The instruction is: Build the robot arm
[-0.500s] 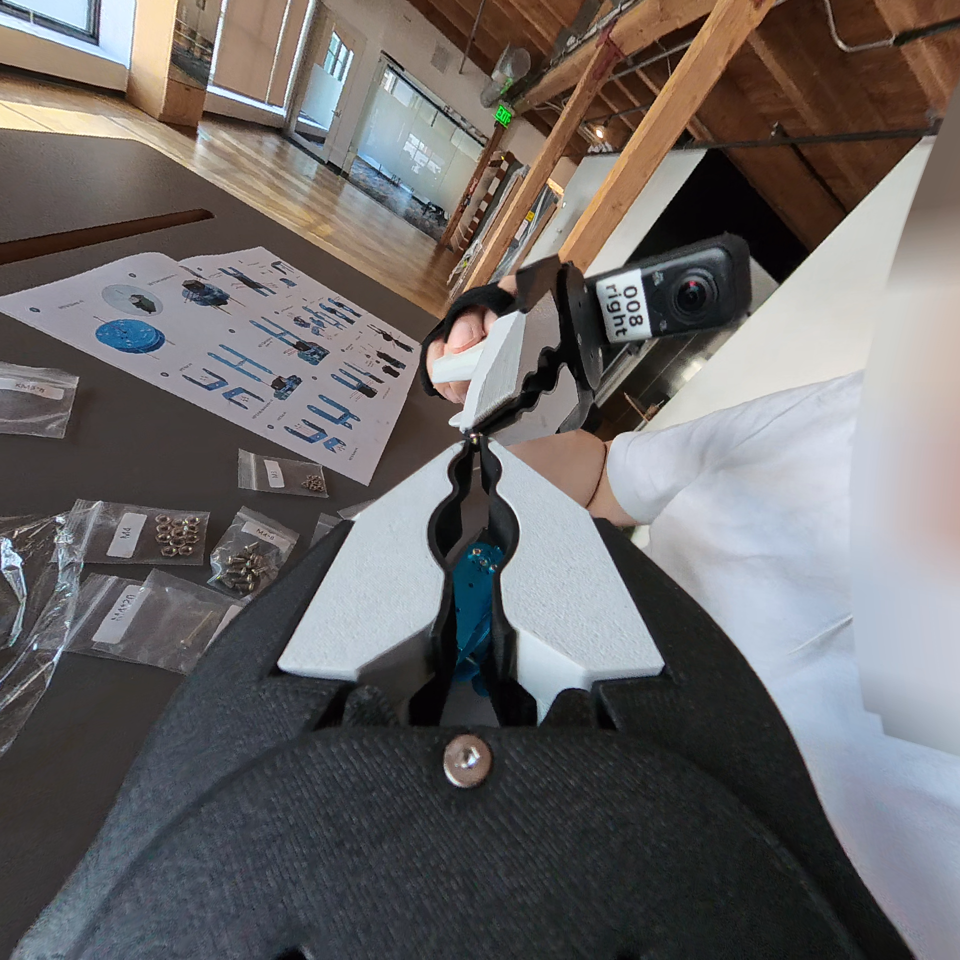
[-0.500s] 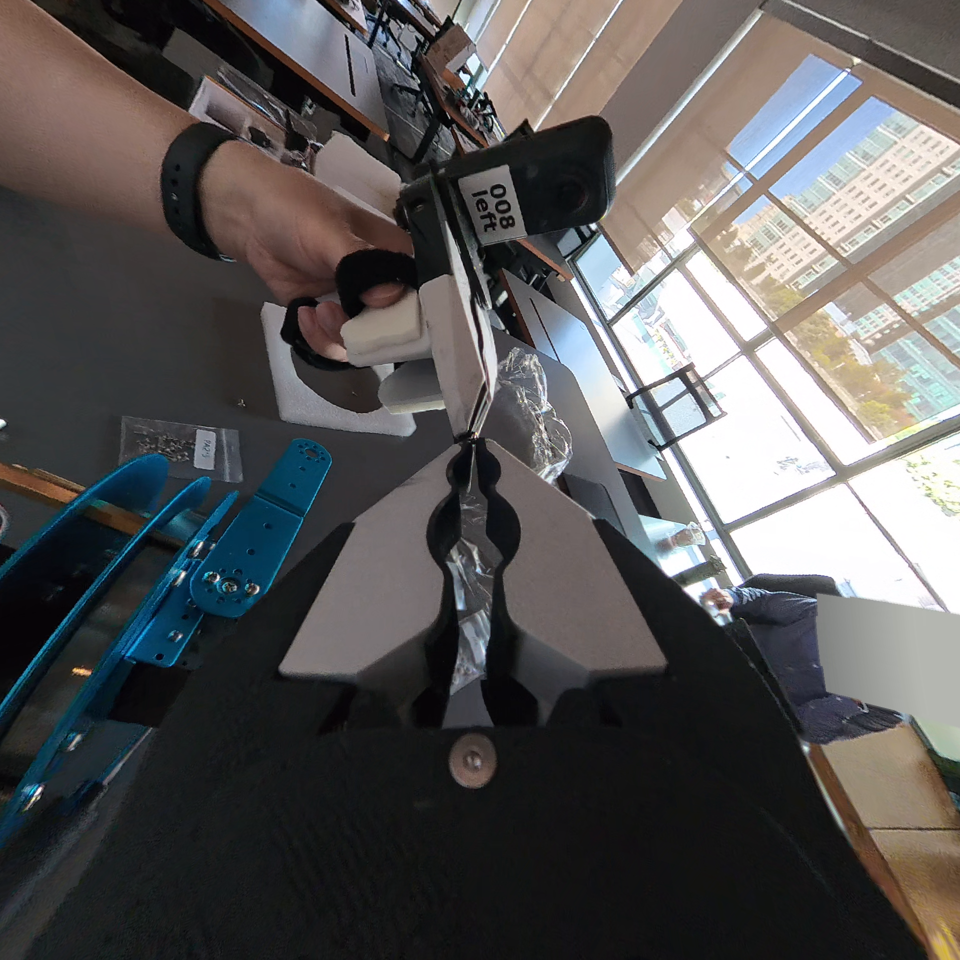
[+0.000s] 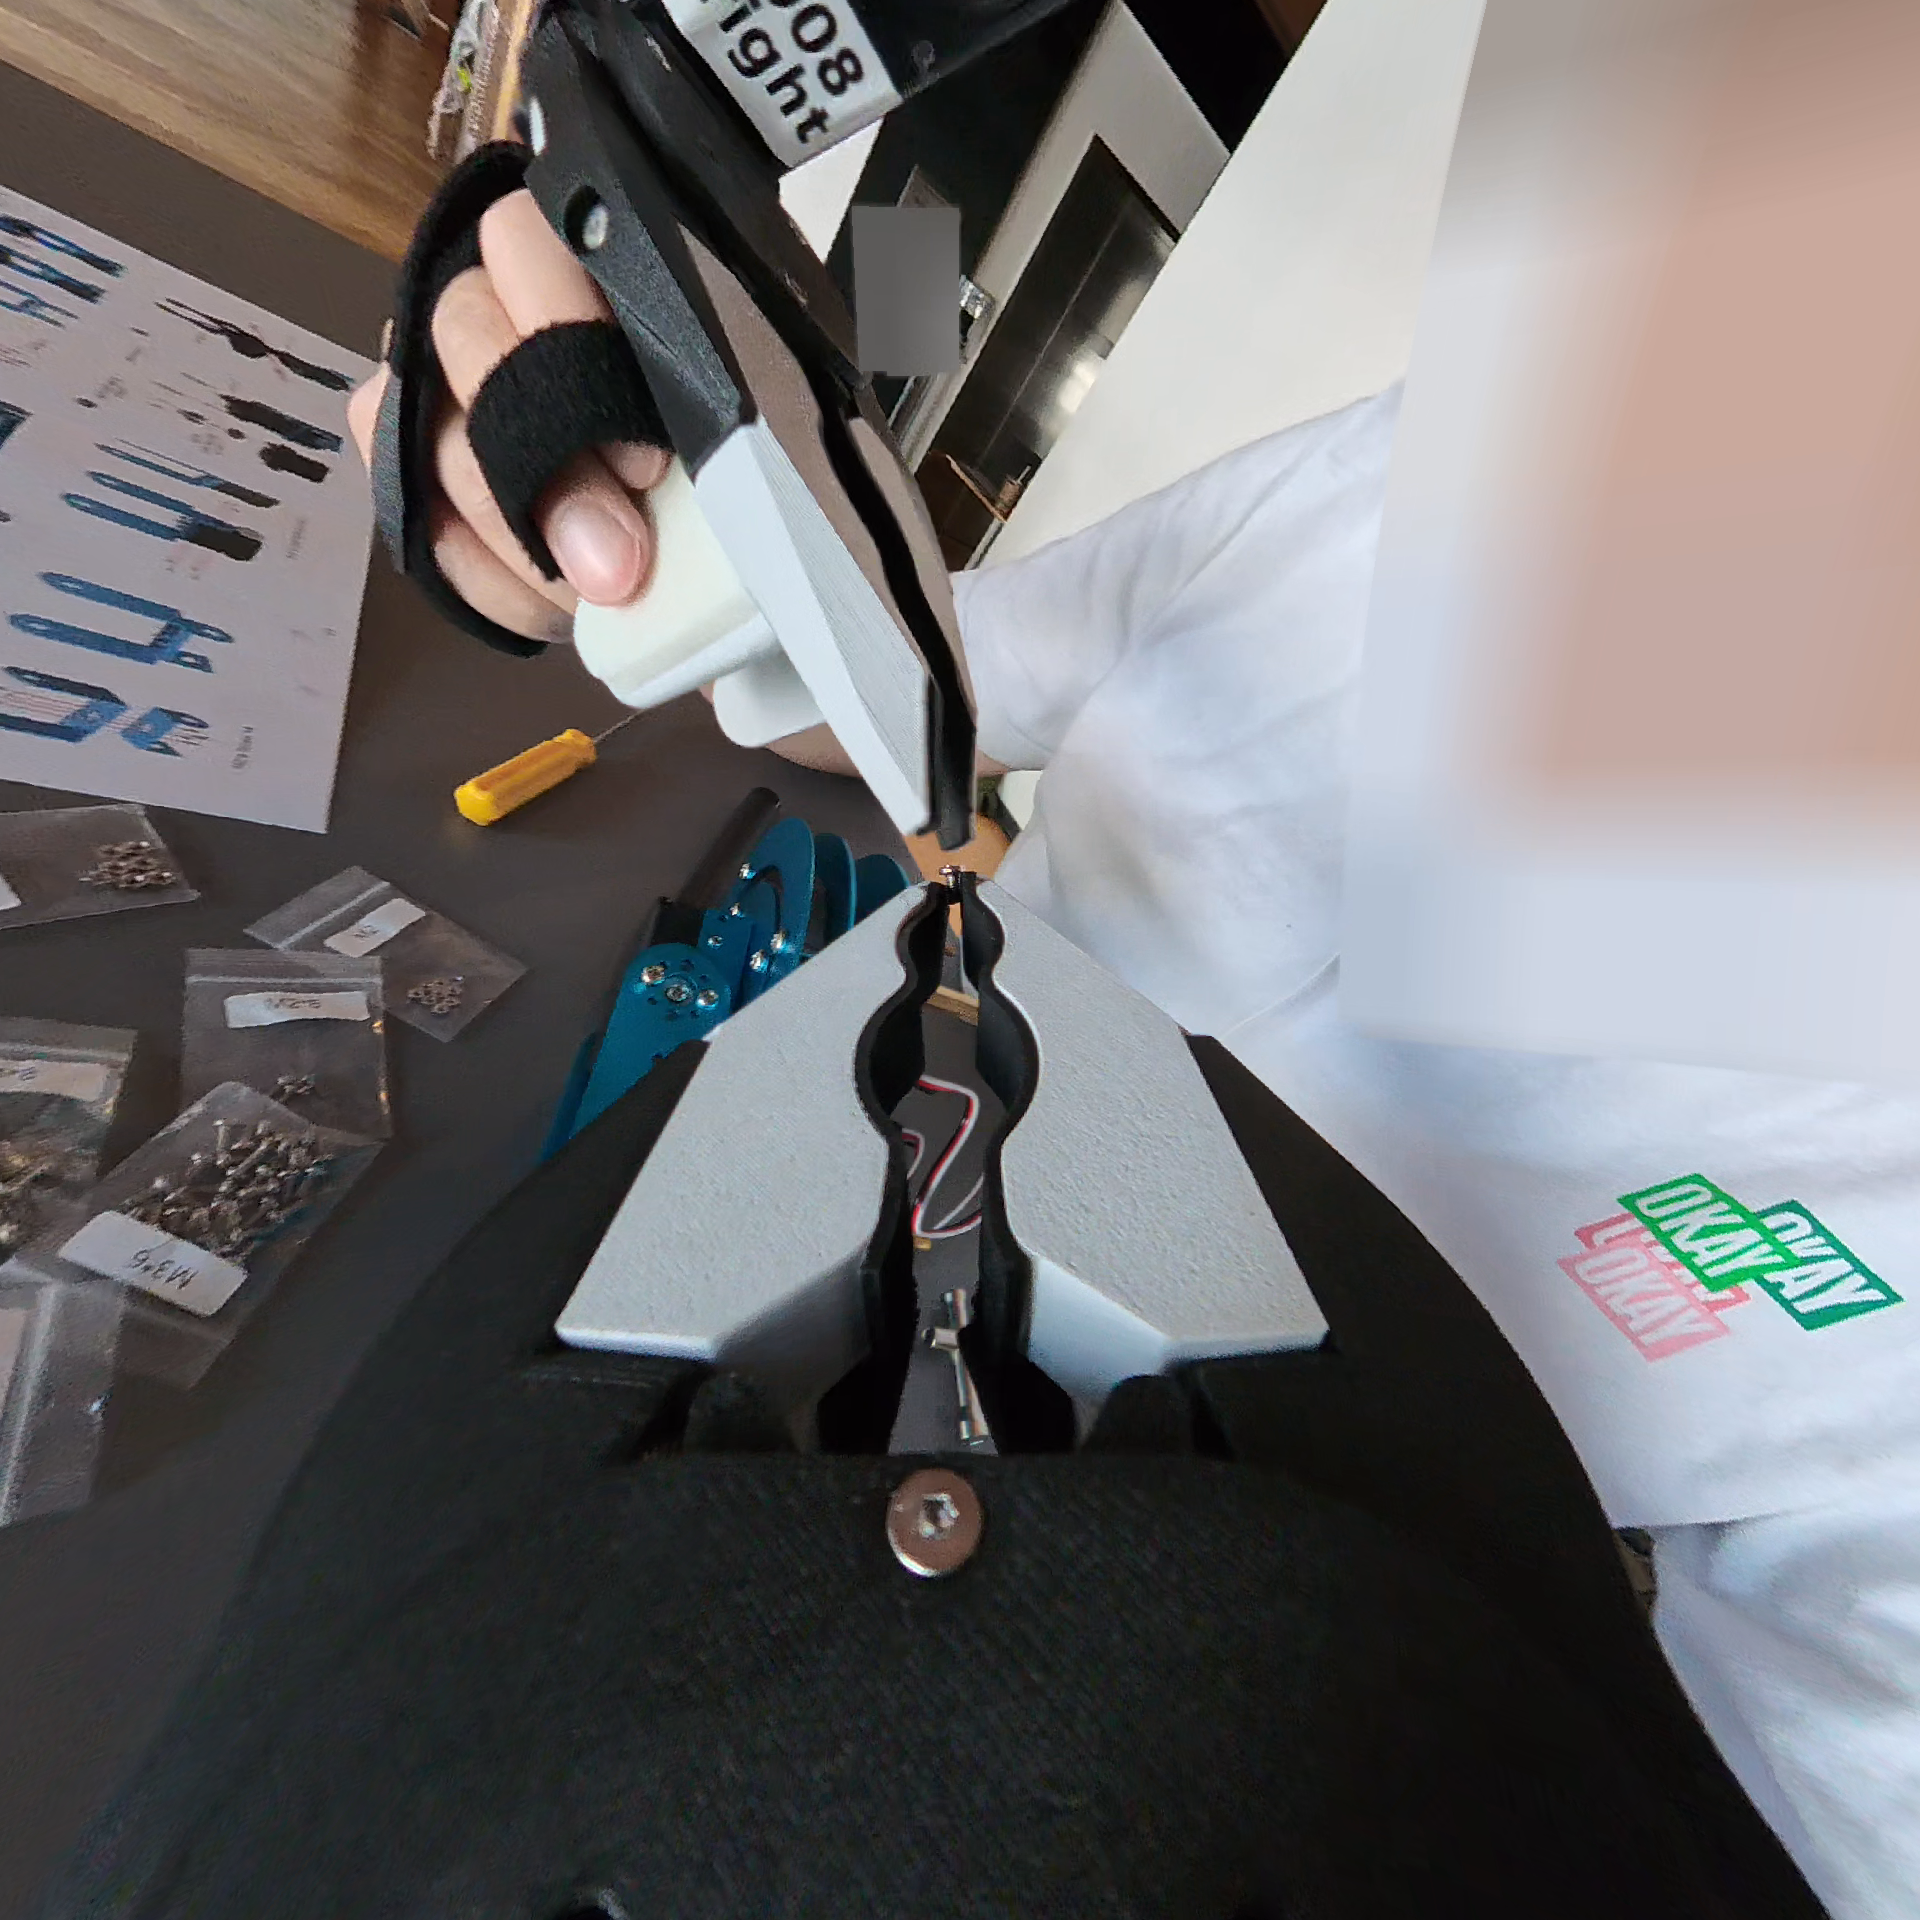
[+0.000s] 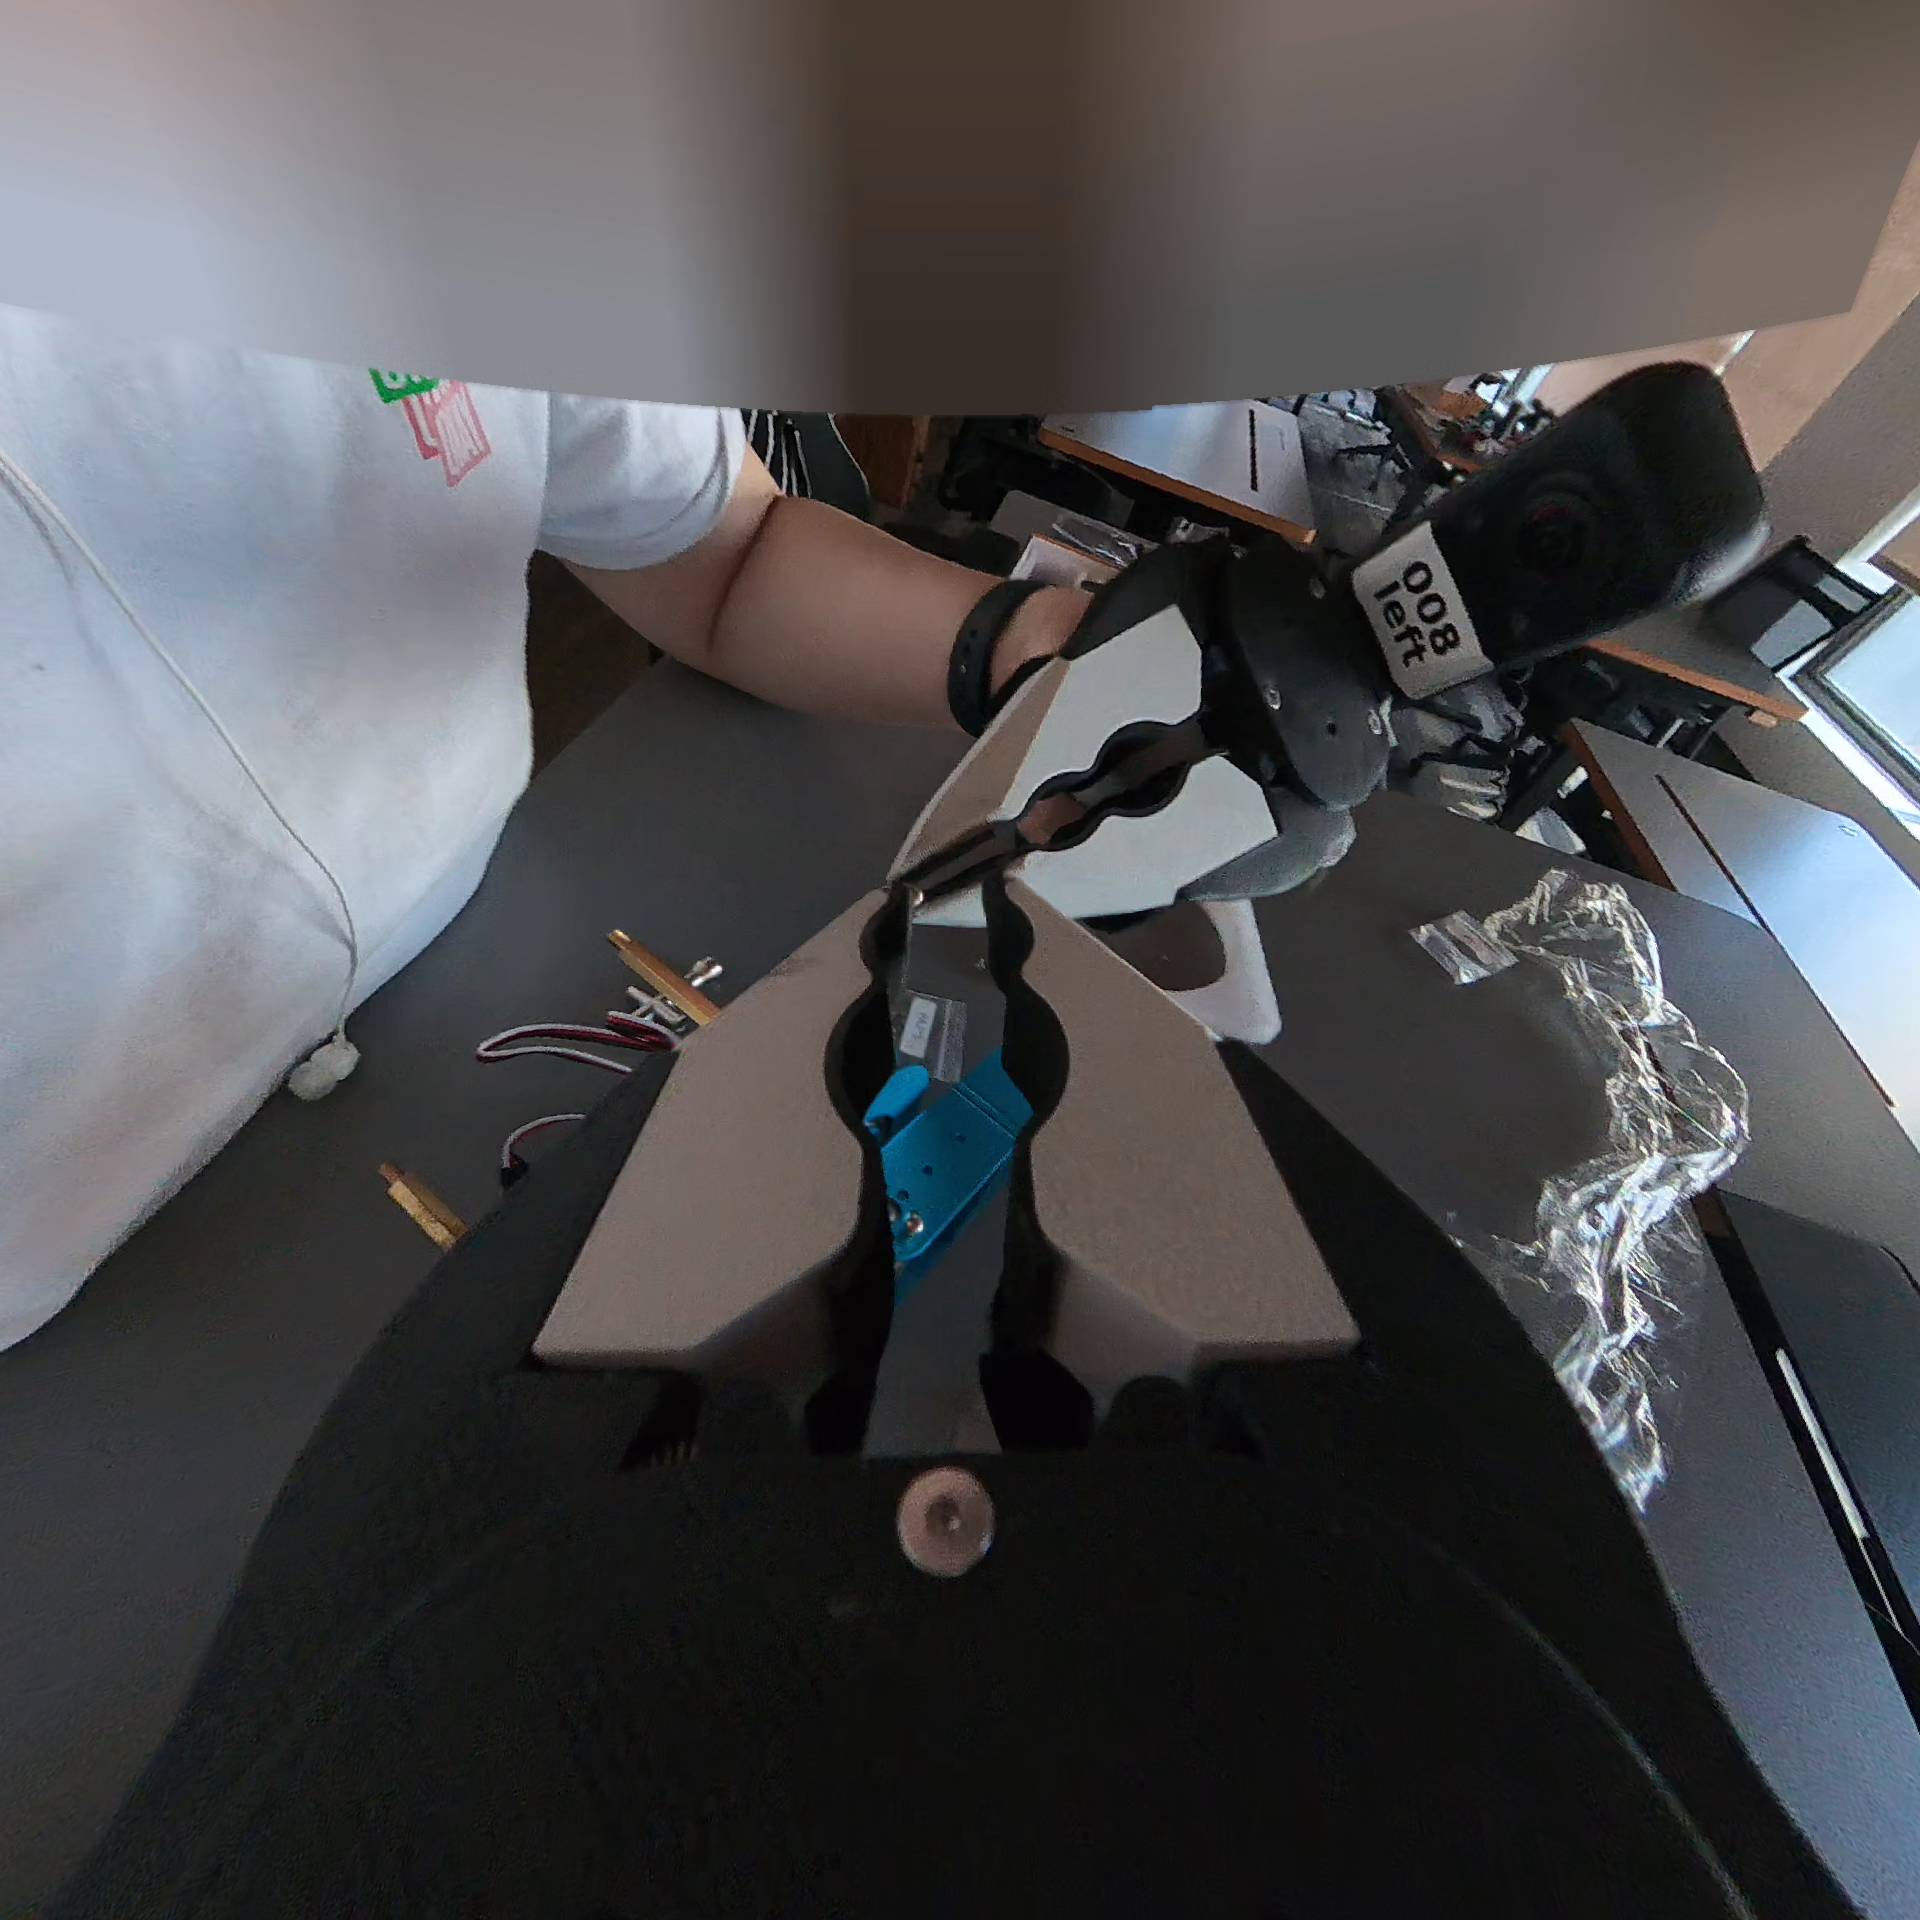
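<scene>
the left tool point(image 3: 952, 883) was pinched shut on a tiny screw point(image 3: 950, 876), held up off the tabletop point(image 3: 582, 852) above the blue brackets point(image 3: 727, 966). the right tool point(image 4: 948, 896), its tips slightly apart and empty, hung just above that screw, likely for a handover.

the right tool point(image 4: 948, 894) sits above a dark grey table point(image 4: 727, 790), its two pale fingers point(image 4: 727, 1174) parted a little at the tips. the left tool point(image 4: 920, 883) comes in from the upper right, its tips closed to a thin line just beside the right tool's tips; whether they touch is unclear. through the gap between the right fingers shows a blue metal bracket point(image 4: 940, 1153) and a small clear bag point(image 4: 935, 1029) beyond it. crumpled clear plastic wrap point(image 4: 1621, 1101) lies to the right. to the left lie red, white and black wires point(image 4: 561, 1039) and brass standoffs point(image 4: 421, 1203), near a person's white shirt point(image 4: 208, 779).
</scene>
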### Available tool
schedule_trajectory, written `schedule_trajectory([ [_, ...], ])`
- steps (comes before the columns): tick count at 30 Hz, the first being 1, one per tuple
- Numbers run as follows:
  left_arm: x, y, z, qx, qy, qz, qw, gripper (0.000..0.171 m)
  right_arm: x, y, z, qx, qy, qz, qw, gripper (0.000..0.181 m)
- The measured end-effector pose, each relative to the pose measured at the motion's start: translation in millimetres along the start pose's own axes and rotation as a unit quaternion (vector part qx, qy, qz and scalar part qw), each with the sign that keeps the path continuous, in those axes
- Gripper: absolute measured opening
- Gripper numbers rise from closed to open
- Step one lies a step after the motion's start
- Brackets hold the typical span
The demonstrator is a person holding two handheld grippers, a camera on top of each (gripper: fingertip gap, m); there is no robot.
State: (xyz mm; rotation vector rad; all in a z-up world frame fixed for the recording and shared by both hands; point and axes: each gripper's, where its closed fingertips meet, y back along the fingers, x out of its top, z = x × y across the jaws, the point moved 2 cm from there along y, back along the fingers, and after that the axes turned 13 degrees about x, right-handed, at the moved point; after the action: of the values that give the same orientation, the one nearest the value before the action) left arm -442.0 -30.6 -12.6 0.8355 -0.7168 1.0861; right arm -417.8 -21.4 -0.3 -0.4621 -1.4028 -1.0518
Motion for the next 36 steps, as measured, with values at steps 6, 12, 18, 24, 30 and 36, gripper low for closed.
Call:
schedule_trajectory([
  [6, -0.7, -4.1, 5.9, -0.016, 0.003, -0.005, 1.0, 0.0, 3.0, -7.7, -15.5, 0.051, -0.002, -0.015, 0.999, 0.008],
  [12, -2.6, -6.7, 8.6, -0.024, 0.002, -0.011, 1.0, 0.0, 3.1, -10.1, -14.9, 0.051, 0.001, -0.033, 0.998, 0.008],
  [18, -0.8, -6.2, 9.5, -0.029, 0.006, -0.006, 1.0, 0.0, 5.1, -9.7, -15.3, 0.047, 0.01, -0.053, 0.997, 0.006],
  [24, -0.9, -5.5, 10.3, -0.035, 0.011, -0.006, 0.999, 0.001, 4.9, -10.7, -16.4, 0.047, 0.013, -0.061, 0.997, 0.004],
  [30, -0.6, -4.8, 9.7, -0.035, 0.017, -0.007, 0.999, 0.001, 6.0, -10.6, -16.3, 0.039, 0.016, -0.071, 0.997, 0.003],
  [36, -3.6, 28.2, -13.5, 0.071, 0.011, -0.047, 0.996, 0.029, -9.6, 3.9, -2.3, 0.008, 0.005, -0.15, 0.989, 0.003],
])
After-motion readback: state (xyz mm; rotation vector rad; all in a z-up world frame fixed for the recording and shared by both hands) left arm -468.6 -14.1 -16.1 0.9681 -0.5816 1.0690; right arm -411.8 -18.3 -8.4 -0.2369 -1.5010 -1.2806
